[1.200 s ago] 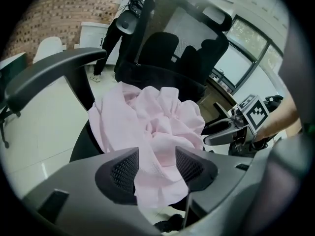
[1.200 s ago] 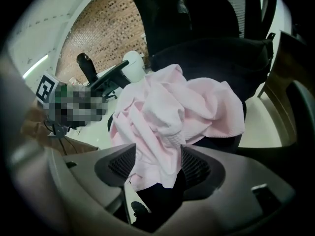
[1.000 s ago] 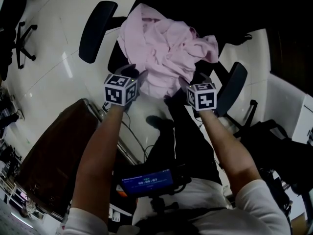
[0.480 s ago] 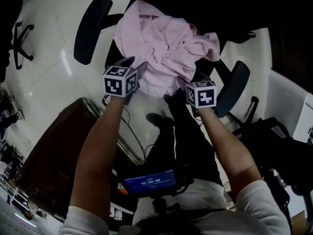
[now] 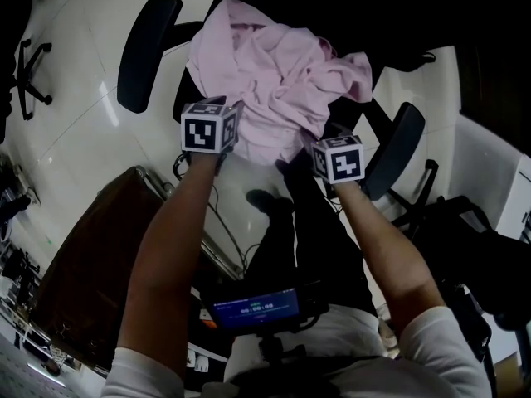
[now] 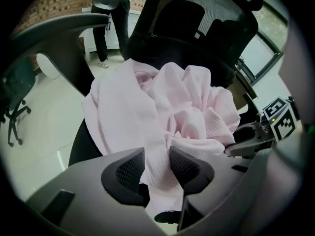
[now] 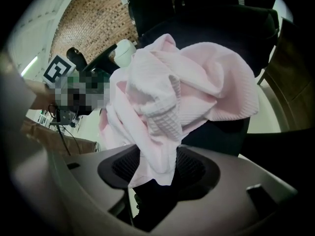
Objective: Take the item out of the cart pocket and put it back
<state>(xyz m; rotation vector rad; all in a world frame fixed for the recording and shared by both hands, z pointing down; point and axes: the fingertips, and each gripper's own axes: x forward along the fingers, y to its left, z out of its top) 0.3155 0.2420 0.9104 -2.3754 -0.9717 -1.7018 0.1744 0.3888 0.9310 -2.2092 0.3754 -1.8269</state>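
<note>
A crumpled pink cloth (image 5: 274,73) lies heaped on the seat of a black office chair (image 5: 141,52). Both grippers point steeply down at its near edge. My left gripper (image 5: 235,116) has just been closing; in the left gripper view a strip of the pink cloth (image 6: 162,107) runs between the jaws (image 6: 156,166) and both pads touch it. My right gripper (image 5: 328,129) has also just been closing. In the right gripper view a fold of the cloth (image 7: 187,77) hangs loosely through its gap (image 7: 155,166), with dark space beside one pad.
The chair's padded armrests (image 5: 397,148) flank the cloth, and its backrest (image 6: 197,28) rises behind. A brown case (image 5: 91,272) stands at the lower left, a black bag (image 5: 465,247) at the right. A blue-screened device (image 5: 253,307) hangs at the person's chest. Another chair's base (image 5: 33,73) is on the white floor.
The left gripper has moved forward onto the cloth's near edge. The right gripper has barely shifted. The cloth stays heaped on the seat.
</note>
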